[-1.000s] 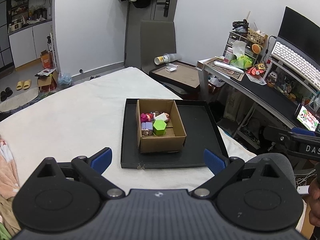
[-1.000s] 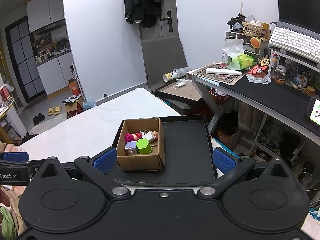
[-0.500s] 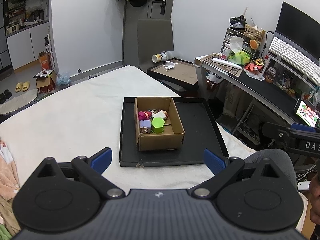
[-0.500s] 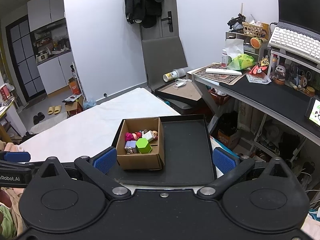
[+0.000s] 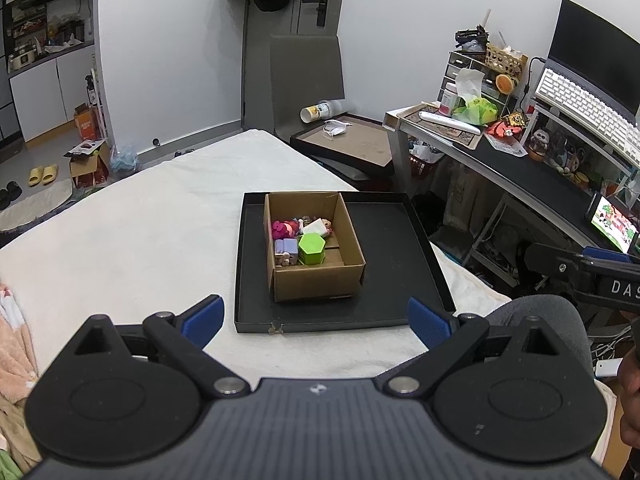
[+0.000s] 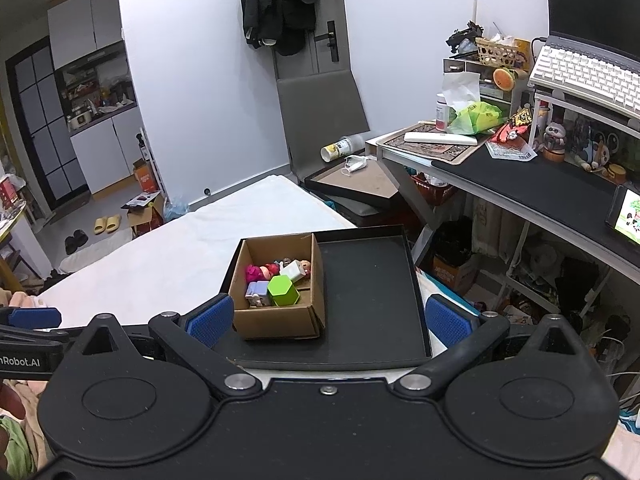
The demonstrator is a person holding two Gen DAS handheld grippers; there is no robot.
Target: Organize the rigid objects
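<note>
Black left gripper with blue pads (image 5: pixel 316 322) and black right gripper with blue pads (image 6: pixel 330 320) both level, jaws spread wide, 2 pads each, gripping nothing.
</note>
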